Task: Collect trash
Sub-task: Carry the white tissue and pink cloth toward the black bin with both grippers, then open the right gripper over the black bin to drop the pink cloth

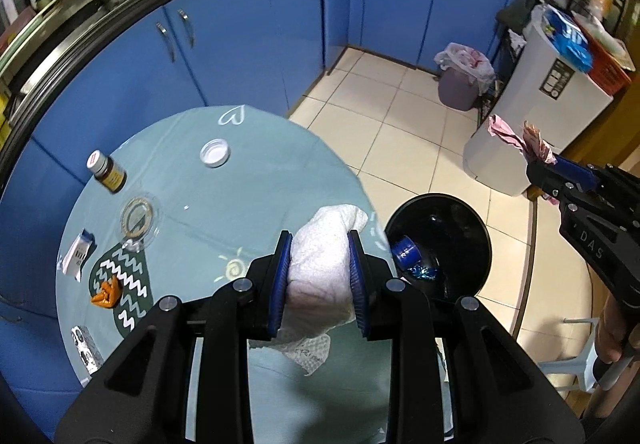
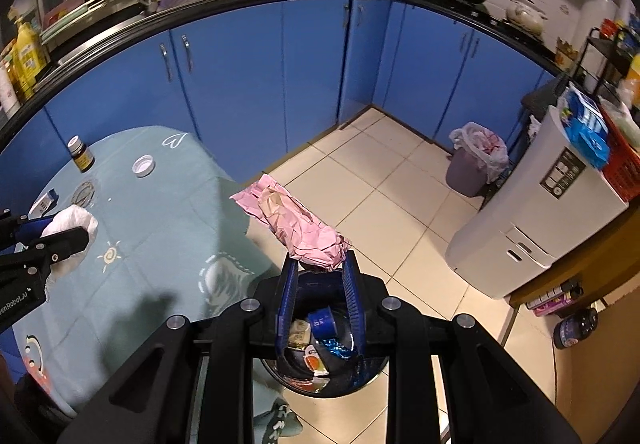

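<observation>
Above the round table's (image 1: 208,204) near edge, your left gripper (image 1: 320,276) clamps a white paper towel wad (image 1: 324,264). Right of it, your right gripper (image 2: 320,276) pinches crumpled pink paper (image 2: 296,224) over the black bin (image 2: 332,384).
</observation>
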A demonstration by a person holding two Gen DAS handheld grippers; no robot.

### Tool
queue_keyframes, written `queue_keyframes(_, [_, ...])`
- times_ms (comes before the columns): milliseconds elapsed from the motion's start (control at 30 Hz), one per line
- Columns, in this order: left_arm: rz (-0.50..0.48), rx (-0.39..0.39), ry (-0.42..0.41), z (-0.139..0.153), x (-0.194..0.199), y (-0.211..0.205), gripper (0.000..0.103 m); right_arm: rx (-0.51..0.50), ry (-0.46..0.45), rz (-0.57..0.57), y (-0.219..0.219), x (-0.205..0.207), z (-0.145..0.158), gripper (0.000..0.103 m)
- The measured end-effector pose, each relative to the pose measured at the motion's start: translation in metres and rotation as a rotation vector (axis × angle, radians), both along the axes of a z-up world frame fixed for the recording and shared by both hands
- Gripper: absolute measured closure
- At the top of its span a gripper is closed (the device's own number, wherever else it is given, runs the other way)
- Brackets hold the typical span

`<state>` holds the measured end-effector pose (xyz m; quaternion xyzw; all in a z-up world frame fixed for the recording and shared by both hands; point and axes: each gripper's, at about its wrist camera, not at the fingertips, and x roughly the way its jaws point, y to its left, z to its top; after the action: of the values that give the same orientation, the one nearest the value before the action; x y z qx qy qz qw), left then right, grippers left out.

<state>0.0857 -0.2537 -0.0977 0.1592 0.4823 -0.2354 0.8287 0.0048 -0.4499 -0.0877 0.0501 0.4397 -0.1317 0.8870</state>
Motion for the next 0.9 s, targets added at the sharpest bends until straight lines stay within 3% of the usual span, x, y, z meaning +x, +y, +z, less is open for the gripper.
queue_keyframes(700, [-0.090, 0.011, -0.036, 0.013, -0.017, -0.043, 0.075, 0.018, -0.033, -0.043, -0.023, -0.020, 0.012, 0.077])
queue_keyframes(833, [-0.095, 0.016, -0.037, 0.013, -0.018, -0.046, 0.075, 0.040, -0.043, -0.051, -0.028, -0.021, 0.014, 0.069])
queue_keyframes(900, [-0.097, 0.017, -0.036, 0.013, -0.019, -0.047, 0.075, 0.028, -0.056, -0.056, -0.028, -0.023, 0.017, 0.052])
